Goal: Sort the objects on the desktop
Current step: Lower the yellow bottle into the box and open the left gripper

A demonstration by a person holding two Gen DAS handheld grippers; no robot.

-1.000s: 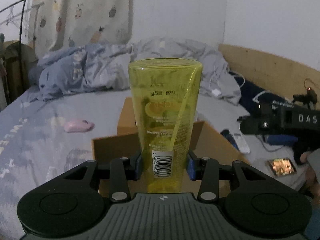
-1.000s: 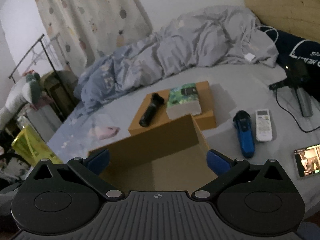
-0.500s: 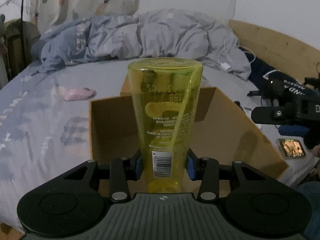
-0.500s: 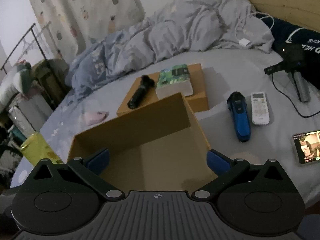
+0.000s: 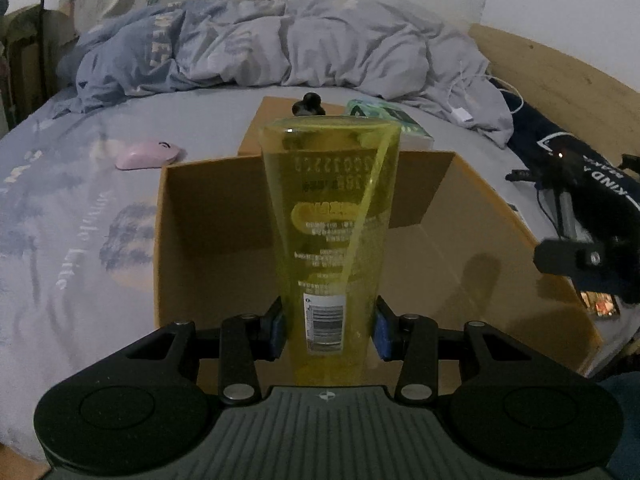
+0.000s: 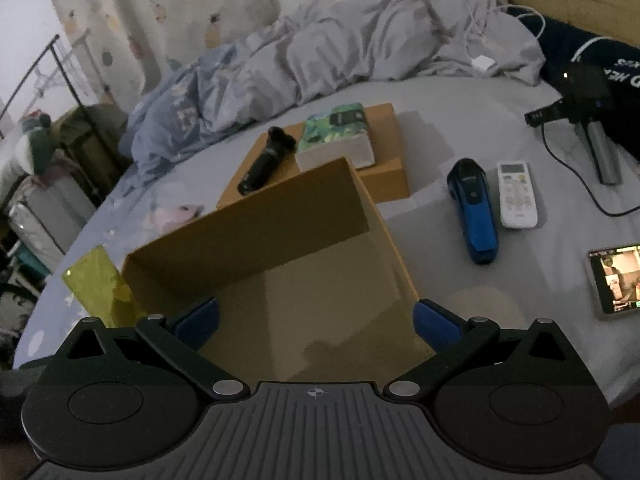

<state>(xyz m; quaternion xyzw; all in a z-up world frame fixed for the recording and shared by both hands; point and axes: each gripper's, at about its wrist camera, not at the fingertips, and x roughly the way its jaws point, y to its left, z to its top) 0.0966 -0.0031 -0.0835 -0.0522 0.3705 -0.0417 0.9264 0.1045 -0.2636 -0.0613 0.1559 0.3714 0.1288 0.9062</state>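
Left wrist view shows the left gripper (image 5: 329, 327) with its jaws closed on the yellow tube (image 5: 330, 236), the blue pads (image 5: 276, 330) pressing the narrow lower part just beside the barcode. The tube stands almost upright in the jaws, its wide flat end up, and it hangs over the open cardboard box (image 5: 208, 216), which sits at the near edge of the bed (image 5: 60, 216). The tube looks like soft translucent plastic, light and a little slippery; a hard squeeze would probably dent it, so the stiffer narrow end near the cap seems the better place to hold.

From the right wrist view, the right gripper (image 6: 316, 322) has its jaws wide open with nothing between them, over the same box. Beyond the box a flat brown box (image 6: 390, 148) carries a black razor (image 6: 266, 160) and a tissue pack (image 6: 336, 136). Toward the right edge of the bed lie a blue shaver (image 6: 476, 208), a white remote (image 6: 516, 194) and a phone (image 6: 616, 278). A pink mouse (image 5: 146, 154) lies toward the left edge.
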